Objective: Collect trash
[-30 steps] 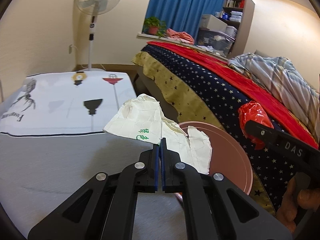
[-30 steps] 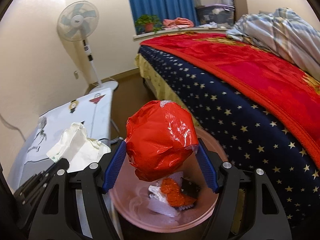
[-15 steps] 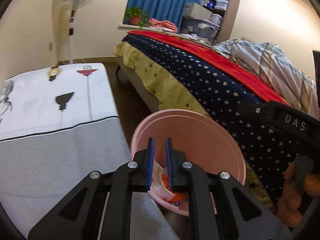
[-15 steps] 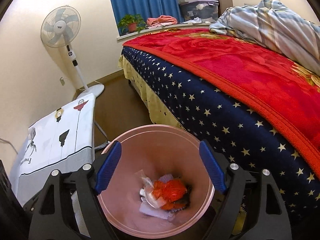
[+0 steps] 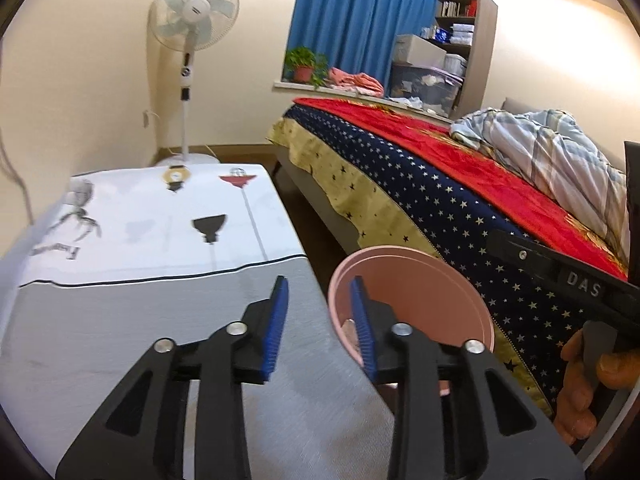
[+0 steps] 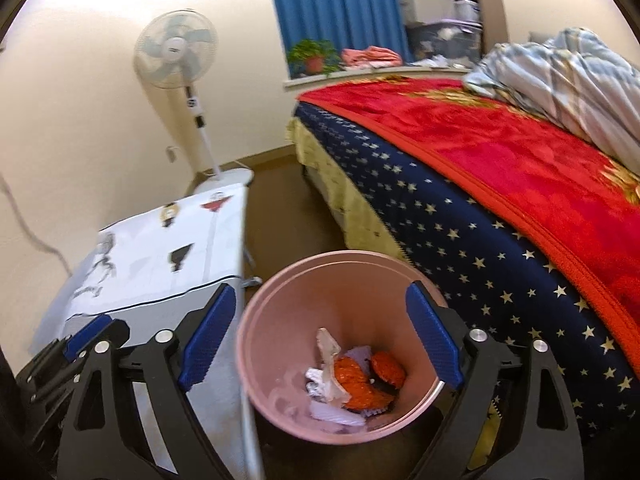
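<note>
A pink bin [image 5: 434, 304] stands on the floor between the table and the bed. In the right wrist view the pink bin [image 6: 340, 255] holds crumpled red wrappers [image 6: 356, 384] and white paper [image 6: 326, 356]. My right gripper [image 6: 320, 294] hangs over the bin's mouth; its jaws are wide, still opening, and nothing is between them. My left gripper [image 5: 318, 292] sits over the table's right edge beside the bin, its jaws opening and empty. Its fingers [image 6: 86, 336] show at the lower left of the right wrist view. A hand [image 5: 580, 380] holds the right gripper's handle.
A table under a white printed cloth [image 5: 140, 232] lies left of the bin. A bed with a starred blue and red blanket [image 5: 440, 200] and a striped quilt [image 5: 552, 148] runs along the right. A standing fan [image 5: 192, 12] is at the far wall. Brown floor [image 6: 288, 208] separates table and bed.
A second ago the left gripper was shut on a white paper bag and the right held a red foil bag over the bin. Both bags are gone from the jaws, which have spread wider.
</note>
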